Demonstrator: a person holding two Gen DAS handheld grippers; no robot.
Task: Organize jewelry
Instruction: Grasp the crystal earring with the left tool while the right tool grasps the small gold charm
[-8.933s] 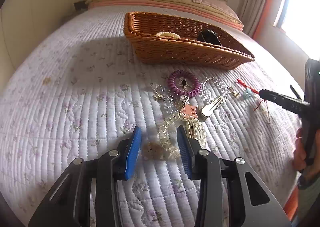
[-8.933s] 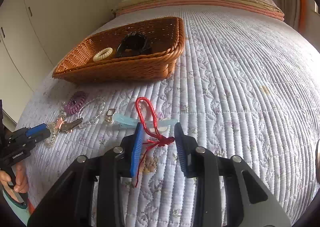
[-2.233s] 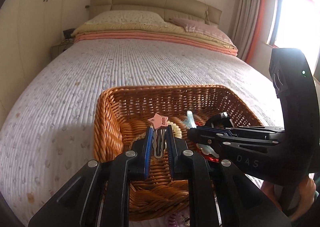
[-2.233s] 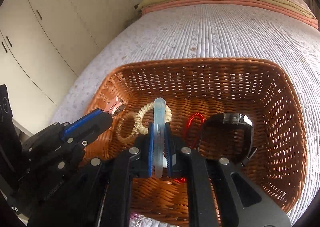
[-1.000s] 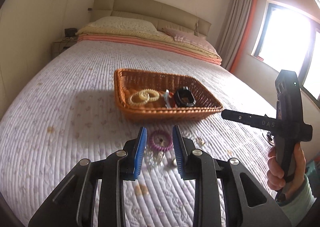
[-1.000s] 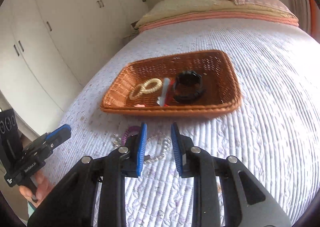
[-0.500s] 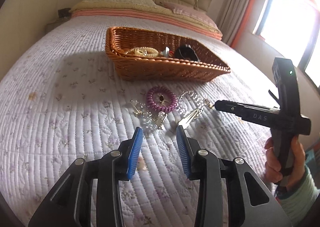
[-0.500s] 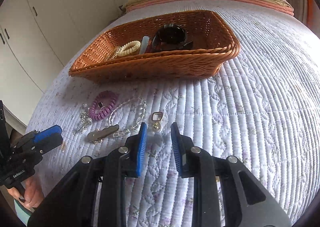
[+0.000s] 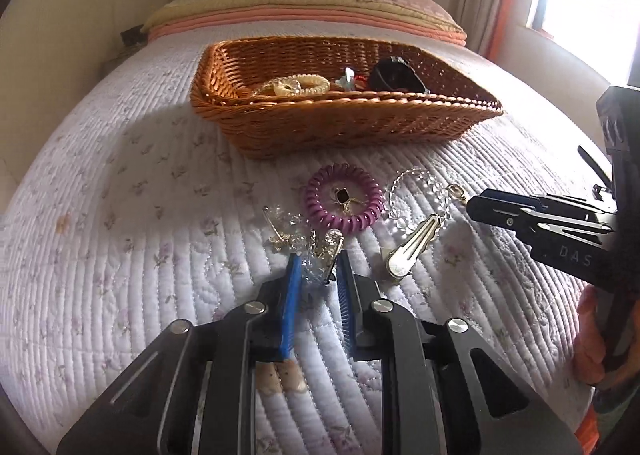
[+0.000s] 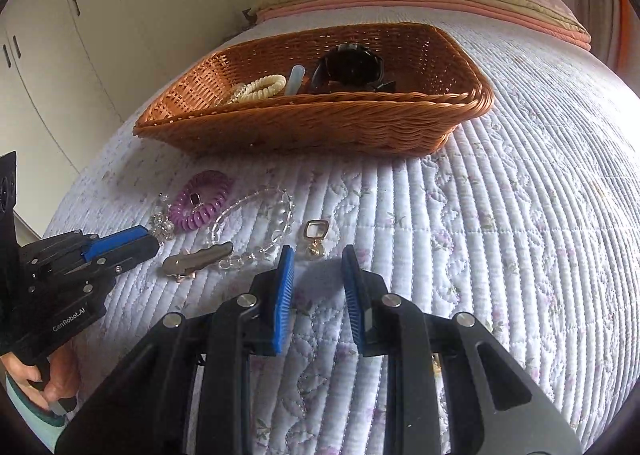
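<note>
Left tool (image 9: 316,269) closed to a narrow gap around a clear crystal piece (image 9: 314,273) lying on the quilted bed (image 9: 140,239); grip contact uncertain. Right tool (image 10: 318,269) wide apart, empty, low over the quilt just short of a small gold charm (image 10: 315,233). Nearby: silver hair clip (image 9: 414,245), purple coil hair tie (image 9: 344,199), clear bead bracelet (image 10: 256,225). Farther back, wicker basket (image 9: 340,123) holding a cream coil tie (image 9: 298,85) and black watch (image 10: 348,65).

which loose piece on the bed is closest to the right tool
The small gold square-framed earring, lying just ahead of the right tool. The clear bead bracelet, silver hair clip and purple coil hair tie lie farther left.
</note>
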